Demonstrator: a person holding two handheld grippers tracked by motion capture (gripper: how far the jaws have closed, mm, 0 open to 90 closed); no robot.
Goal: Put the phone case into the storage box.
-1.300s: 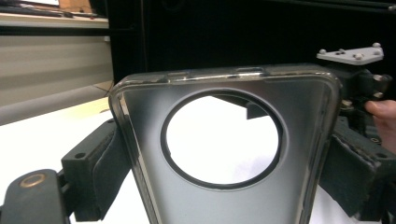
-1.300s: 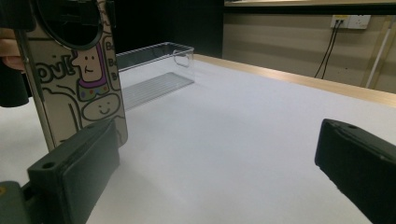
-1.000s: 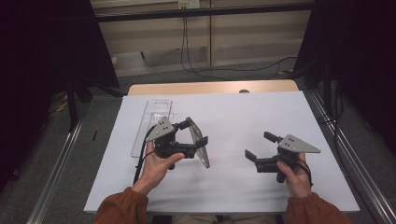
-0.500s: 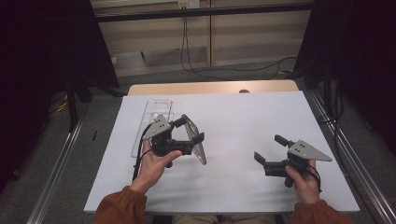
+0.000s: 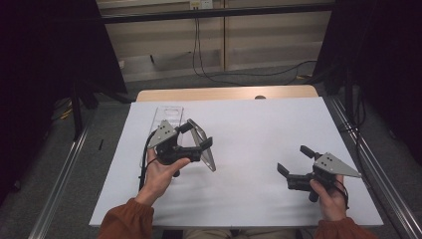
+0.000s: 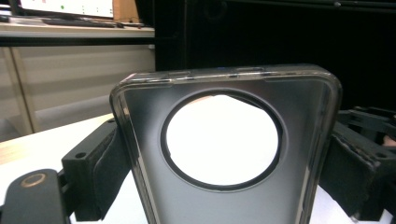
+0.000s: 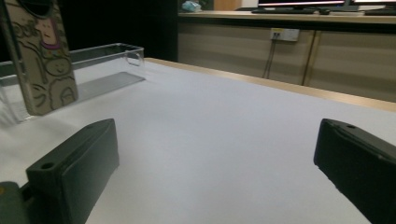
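Note:
My left gripper (image 5: 197,134) is shut on a translucent phone case (image 5: 206,157), held on edge above the white table left of centre. In the left gripper view the case (image 6: 303,121) stands between the two pads (image 6: 102,172), and the table shows through its round camera hole. My right gripper (image 5: 292,159) hovers open near the front right of the table with nothing in it. In the right gripper view, the case's cartoon-printed side (image 7: 44,60) appears far off at the upper left, beyond the wide-apart jaws of that gripper (image 7: 215,158).
A clear plastic tray (image 5: 166,117) lies on the white sheet (image 5: 259,129) just behind the left gripper, also seen as a clear tray (image 7: 107,56) behind the case. A wooden table edge (image 5: 224,93) runs along the far side. Metal rails flank the table.
The right gripper has drifted right and towards the near edge, still open. The left gripper with the case has shifted slightly left, towards the tray.

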